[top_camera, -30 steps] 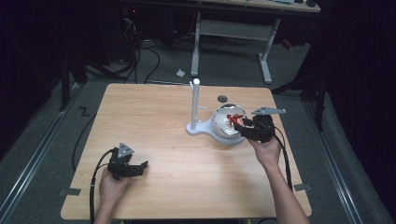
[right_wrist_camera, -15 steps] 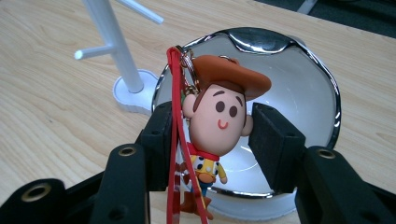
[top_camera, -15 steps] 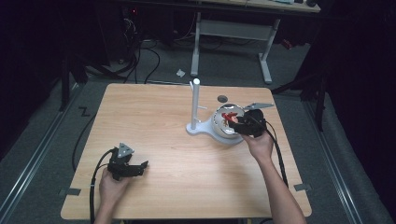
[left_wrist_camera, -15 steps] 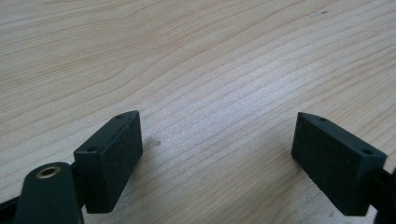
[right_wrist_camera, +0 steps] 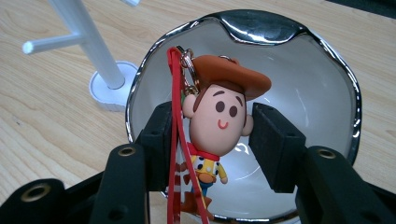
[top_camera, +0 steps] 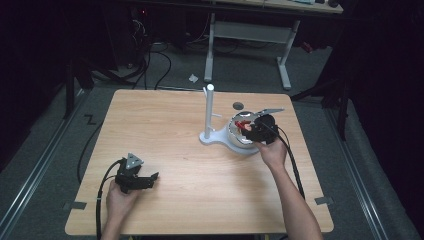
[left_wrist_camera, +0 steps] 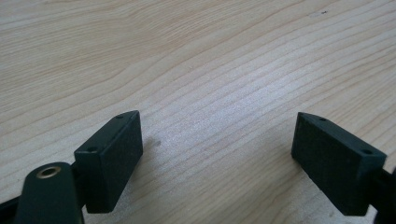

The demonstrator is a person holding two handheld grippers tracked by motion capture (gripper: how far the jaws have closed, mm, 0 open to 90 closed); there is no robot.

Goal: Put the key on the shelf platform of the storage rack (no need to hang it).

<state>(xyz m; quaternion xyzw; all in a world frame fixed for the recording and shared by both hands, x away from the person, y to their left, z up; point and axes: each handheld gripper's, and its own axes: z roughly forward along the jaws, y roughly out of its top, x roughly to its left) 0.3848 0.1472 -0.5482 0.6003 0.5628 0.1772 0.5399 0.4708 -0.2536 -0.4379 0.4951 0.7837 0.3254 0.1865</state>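
Note:
A cowboy figure keychain (right_wrist_camera: 219, 116) with a brown hat, a metal ring and a red strap (right_wrist_camera: 173, 140) hangs between the pads of my right gripper (right_wrist_camera: 212, 123), which is shut on its head. Directly beneath it lies a shiny silver bowl (right_wrist_camera: 261, 23) with a wavy rim. In the high view the right gripper (top_camera: 248, 128) hovers over that bowl (top_camera: 235, 142), beside a white peg stand (top_camera: 209, 115). My left gripper (top_camera: 152, 177) rests open on the table near the front left, with bare wood between its pads (left_wrist_camera: 112, 154).
The white stand's base (right_wrist_camera: 112, 86) touches the bowl's left side, and a short peg (right_wrist_camera: 51, 43) sticks out from its post. A small dark round spot (top_camera: 238, 106) marks the table (top_camera: 165, 120) behind the bowl. Cables trail from both grippers.
My right gripper has carried the figure a little left and lower, from the bowl's right edge to over the bowl. The left gripper has stayed put.

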